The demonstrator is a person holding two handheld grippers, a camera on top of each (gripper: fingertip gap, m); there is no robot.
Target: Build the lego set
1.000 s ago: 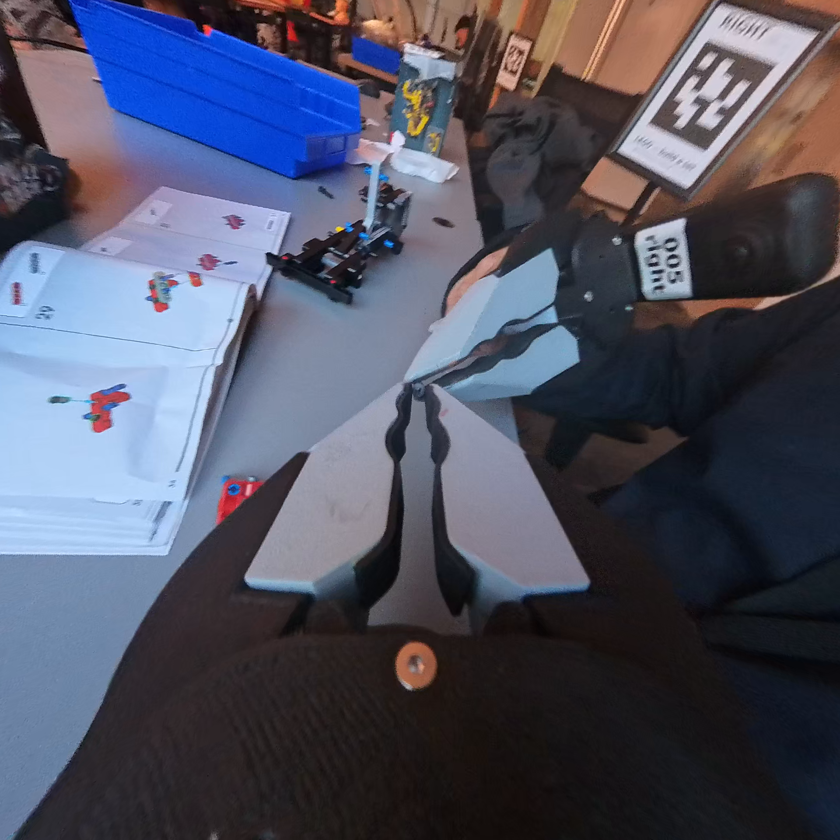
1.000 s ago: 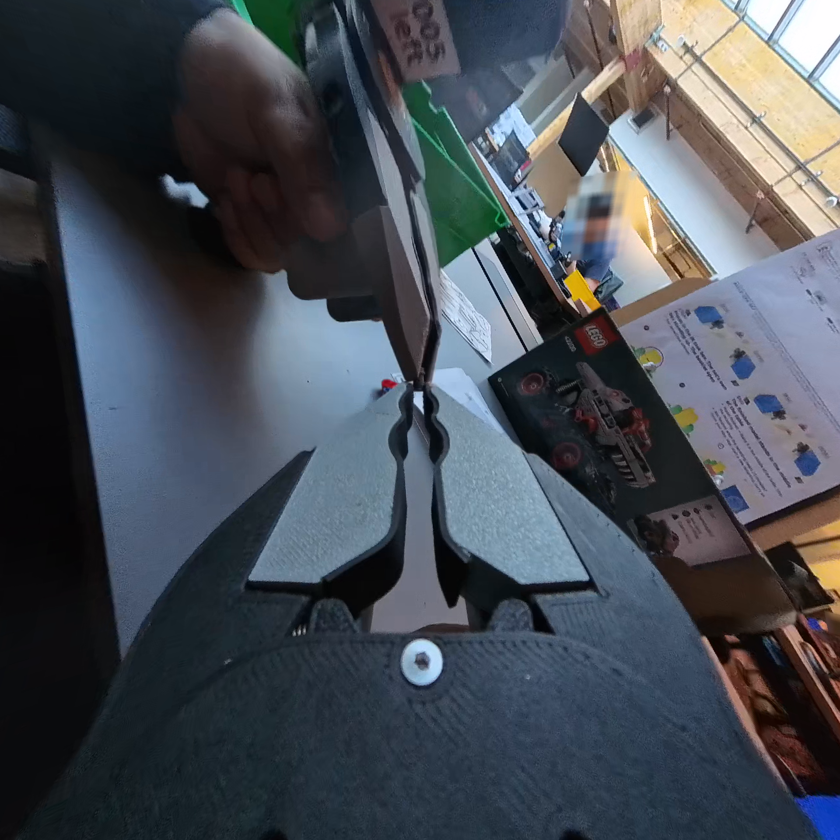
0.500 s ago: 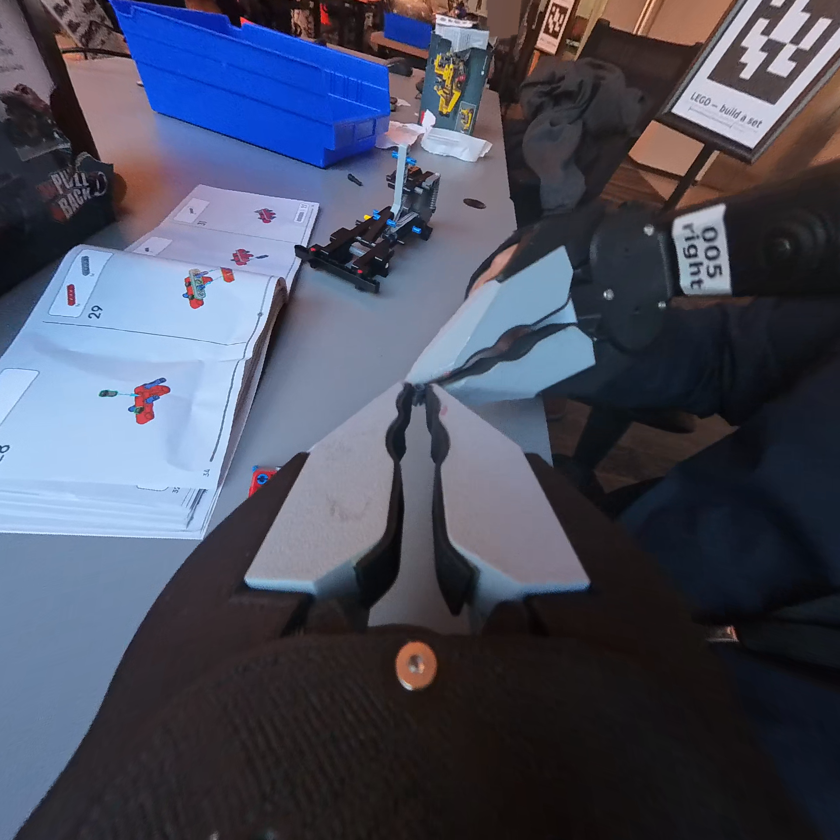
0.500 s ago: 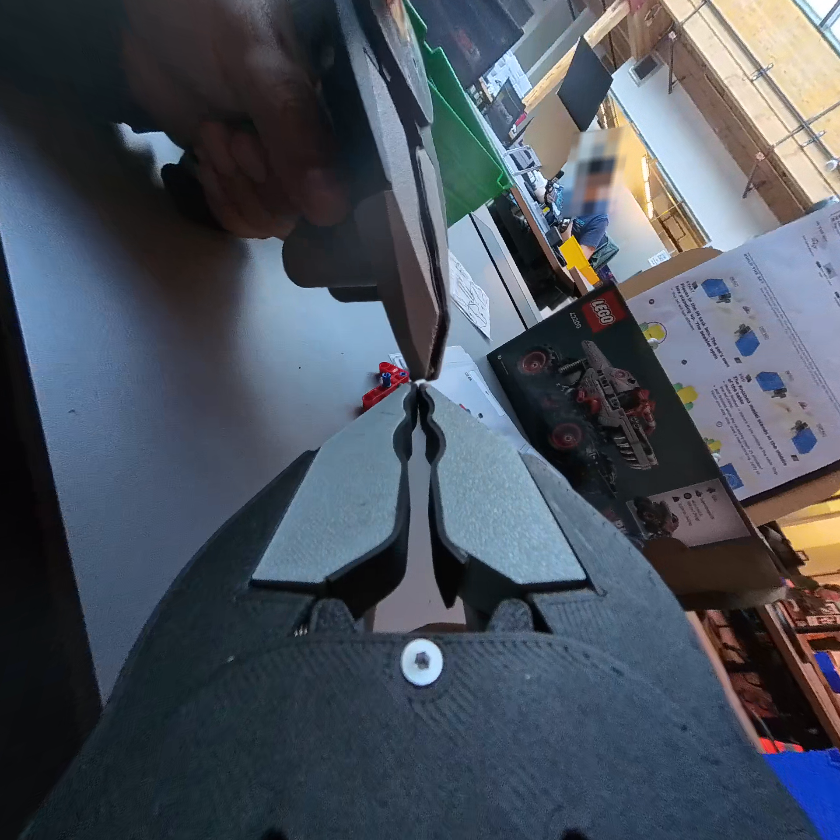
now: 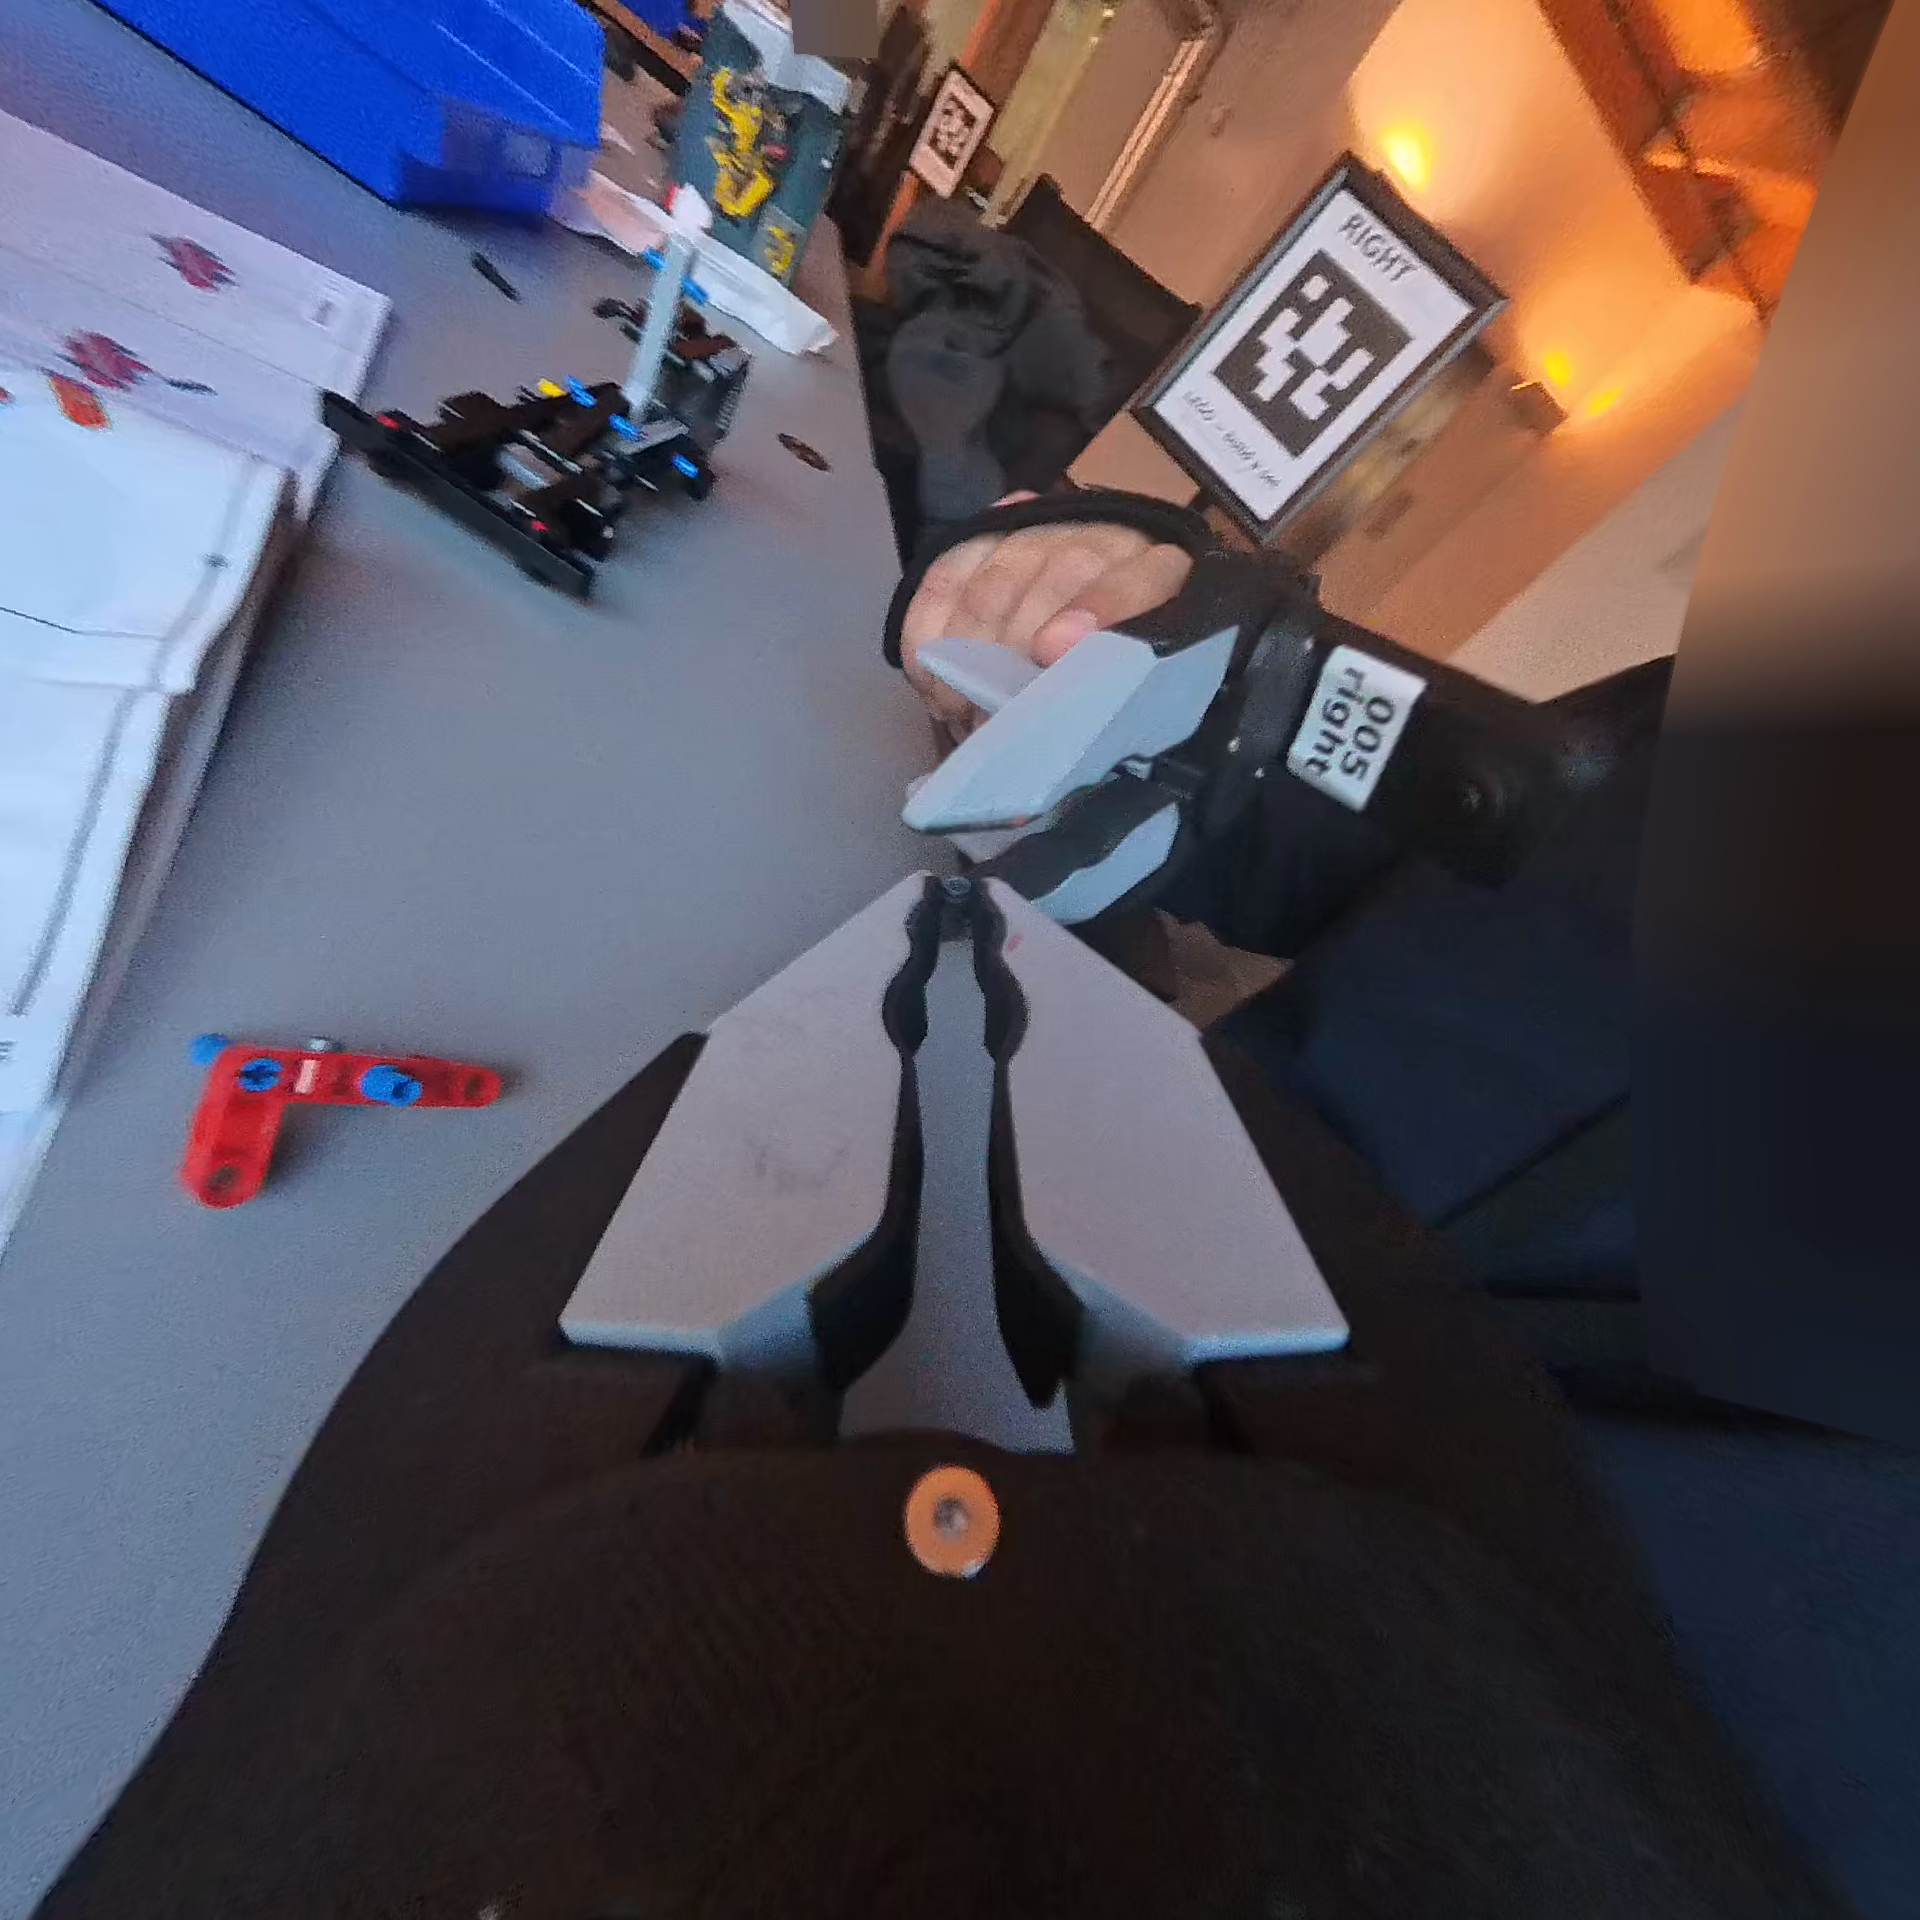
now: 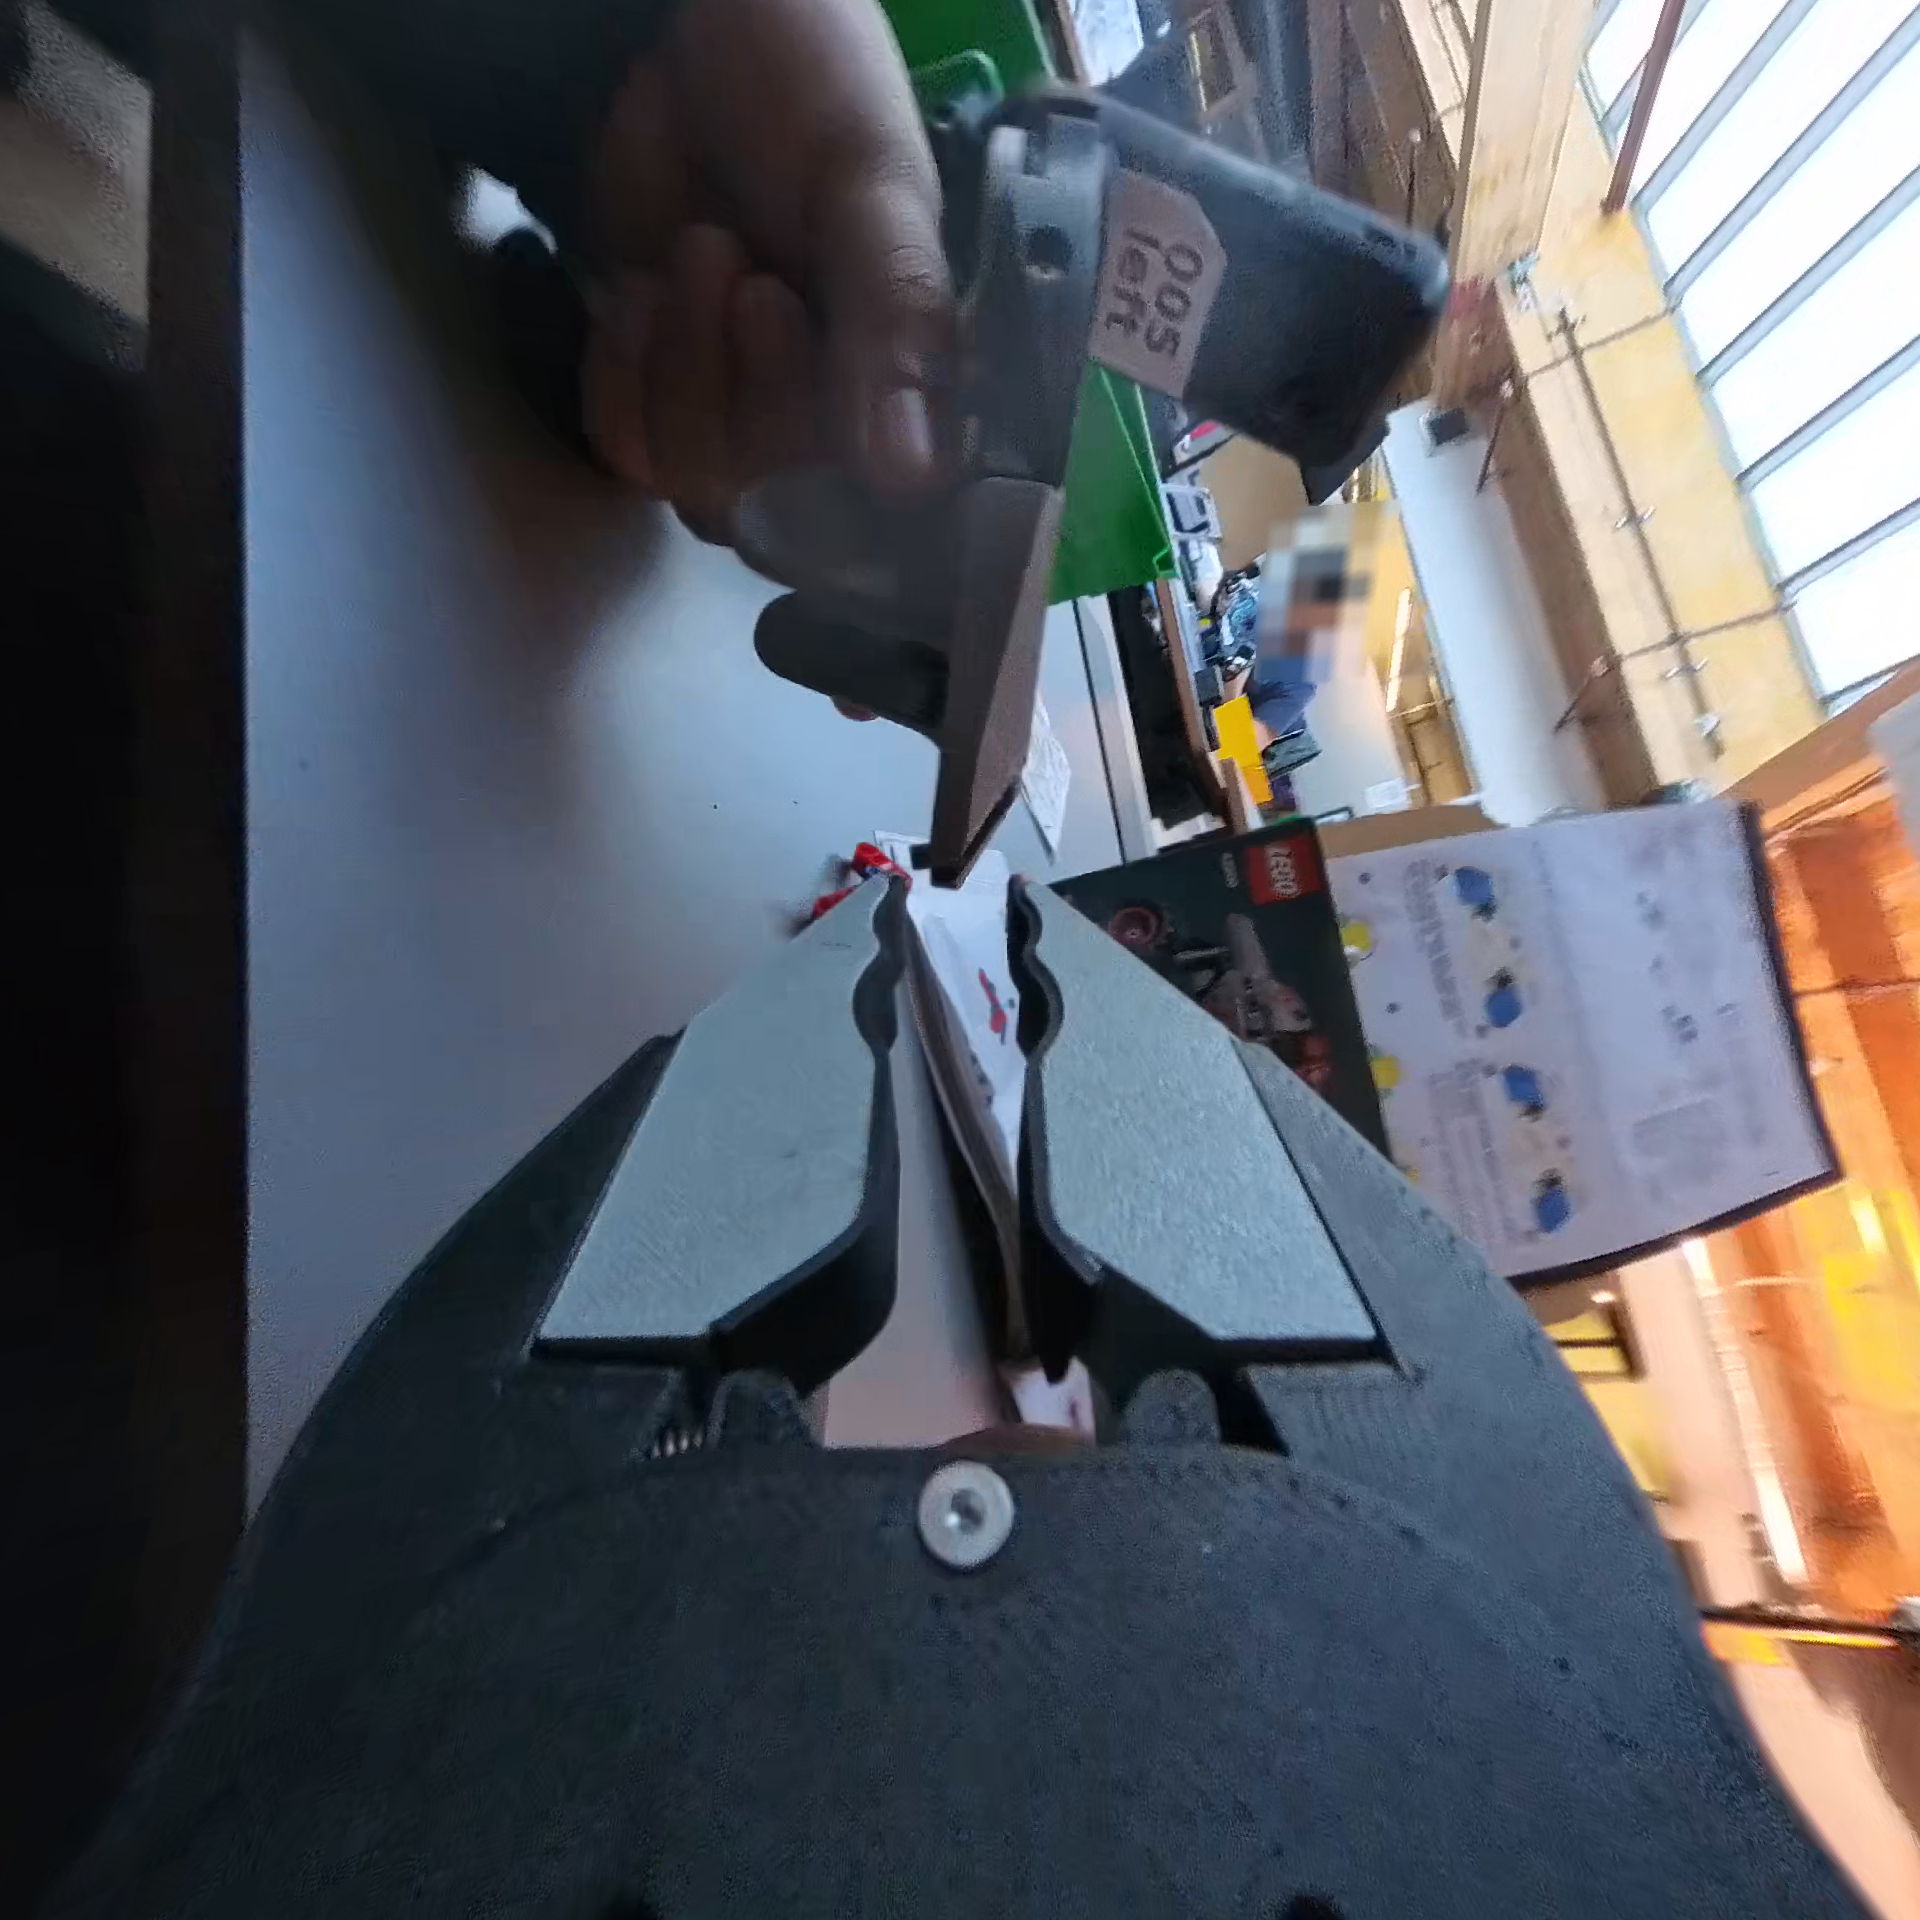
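My left gripper [image 5: 953,896] is shut on a small black lego pin [image 5: 953,886] held in the air near the table's right edge. My right gripper [image 6: 953,888] is open and empty, its jaws either side of the left gripper's tip [image 6: 951,868]. In the left wrist view the right gripper [image 5: 945,842] comes in from the right with its jaws spread. A red L-shaped piece with blue pins [image 5: 312,1091] lies on the grey table [image 5: 571,779]. A black chassis model [image 5: 540,457] stands farther back.
An open instruction booklet [image 5: 104,520] lies at the left and a blue bin [image 5: 416,94] at the back. A lego box [image 6: 1236,966] and a poster [image 6: 1579,1039] stand across the table, beside a green bin [image 6: 1101,499]. A marker sign [image 5: 1320,343] stands off the table's right edge. Left and right tips are no more than a few centimetres apart. Left tips and right tips are each some 25 centimeters from the black chassis model [image 5: 540,457].
My right gripper has opened from shut and let go at the left gripper's tip. The left gripper stays shut on the pin and has turned, bringing the red piece into view.
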